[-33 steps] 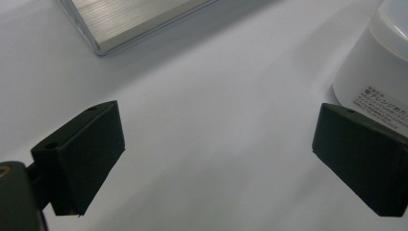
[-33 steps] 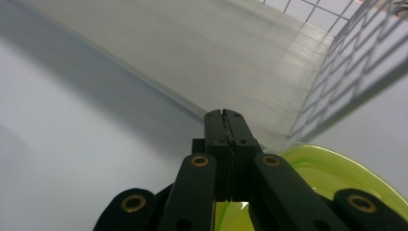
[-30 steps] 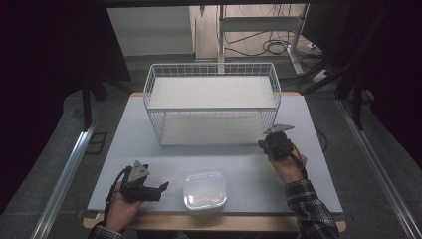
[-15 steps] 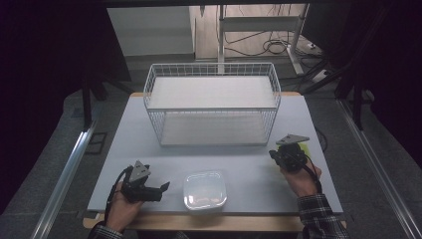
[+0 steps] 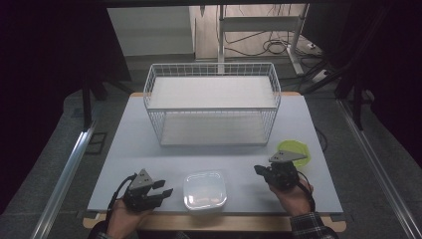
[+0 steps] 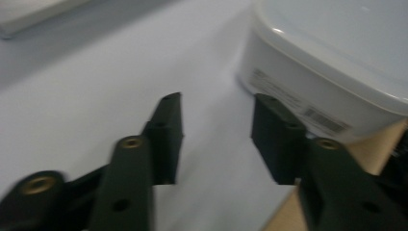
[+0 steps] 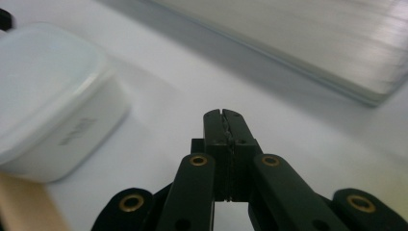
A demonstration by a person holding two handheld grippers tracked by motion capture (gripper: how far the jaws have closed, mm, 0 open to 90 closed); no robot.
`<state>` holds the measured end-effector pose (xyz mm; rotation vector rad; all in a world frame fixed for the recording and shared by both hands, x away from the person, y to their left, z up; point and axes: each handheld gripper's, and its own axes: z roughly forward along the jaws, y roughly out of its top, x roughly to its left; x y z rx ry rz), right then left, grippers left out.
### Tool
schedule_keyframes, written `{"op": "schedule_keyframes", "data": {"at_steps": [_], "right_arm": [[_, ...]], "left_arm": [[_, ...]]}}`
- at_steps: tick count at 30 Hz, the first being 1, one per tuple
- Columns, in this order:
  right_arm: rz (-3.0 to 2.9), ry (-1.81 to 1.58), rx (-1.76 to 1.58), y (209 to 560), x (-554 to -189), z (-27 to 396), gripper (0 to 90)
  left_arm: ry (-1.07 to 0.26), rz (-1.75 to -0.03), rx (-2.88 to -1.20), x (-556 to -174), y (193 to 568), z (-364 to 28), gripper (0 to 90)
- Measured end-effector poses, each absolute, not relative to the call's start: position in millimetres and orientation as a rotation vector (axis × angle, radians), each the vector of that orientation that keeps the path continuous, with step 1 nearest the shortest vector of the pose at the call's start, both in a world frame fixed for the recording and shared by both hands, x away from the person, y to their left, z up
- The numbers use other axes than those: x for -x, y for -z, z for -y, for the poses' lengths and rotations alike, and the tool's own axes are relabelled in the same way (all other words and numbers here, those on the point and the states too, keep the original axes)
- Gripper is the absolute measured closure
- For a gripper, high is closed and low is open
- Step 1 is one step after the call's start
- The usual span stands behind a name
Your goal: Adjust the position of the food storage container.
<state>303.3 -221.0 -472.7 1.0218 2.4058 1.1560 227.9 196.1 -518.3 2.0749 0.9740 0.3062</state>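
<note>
A white lidded plastic container (image 5: 205, 191) sits near the table's front edge, between my two hands. My left gripper (image 5: 165, 189) lies just left of it, pointing at its side. In the left gripper view the container (image 6: 337, 62) is close ahead on the right, and one fingertip (image 6: 269, 125) is almost against its wall. The left gripper (image 6: 216, 134) has just been closing its jaws, but a gap remains with nothing between them. My right gripper (image 5: 259, 170) hovers right of the container, shut and empty. Its tip (image 7: 224, 115) points past the container (image 7: 48, 101).
A white wire basket (image 5: 211, 102) with a flat shelf stands across the back middle of the pale table (image 5: 149, 149). A yellow-green round dish (image 5: 294, 150) lies on the table behind my right hand. The wooden front edge (image 5: 239, 223) runs just below the container.
My right hand has drawn back from the basket's front right corner toward the front edge, leaving the yellow-green dish in sight. The left gripper's jaws have narrowed and it has edged toward the container.
</note>
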Motion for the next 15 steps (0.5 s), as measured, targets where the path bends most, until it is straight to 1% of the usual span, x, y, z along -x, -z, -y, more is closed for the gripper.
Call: {"op": "schedule_keyframes", "data": {"at_steps": [4,6,7,8,15], "right_arm": [[-2.450,-1.218,-1.003,478.3,-288.4,209.3,89.3],[-2.464,-1.224,-0.999,479.3,-286.0,206.9,89.5],[-2.481,-1.230,-0.991,481.1,-283.2,203.3,89.7],[-2.524,-1.232,-0.959,485.5,-278.2,194.4,89.8],[-2.642,-1.210,-0.899,499.3,-272.8,168.3,89.7]], "left_arm": [[-0.237,-0.928,-2.085,-220.1,518.4,-184.7,80.5],[-0.222,-0.921,-2.090,-218.6,518.6,-181.6,87.2],[-0.203,-0.916,-2.096,-217.3,519.2,-177.6,87.2],[-0.180,-0.907,-2.102,-216.2,520.4,-172.1,89.6],[-0.184,-0.928,-2.122,-217.3,519.8,-155.7,89.6]]}}
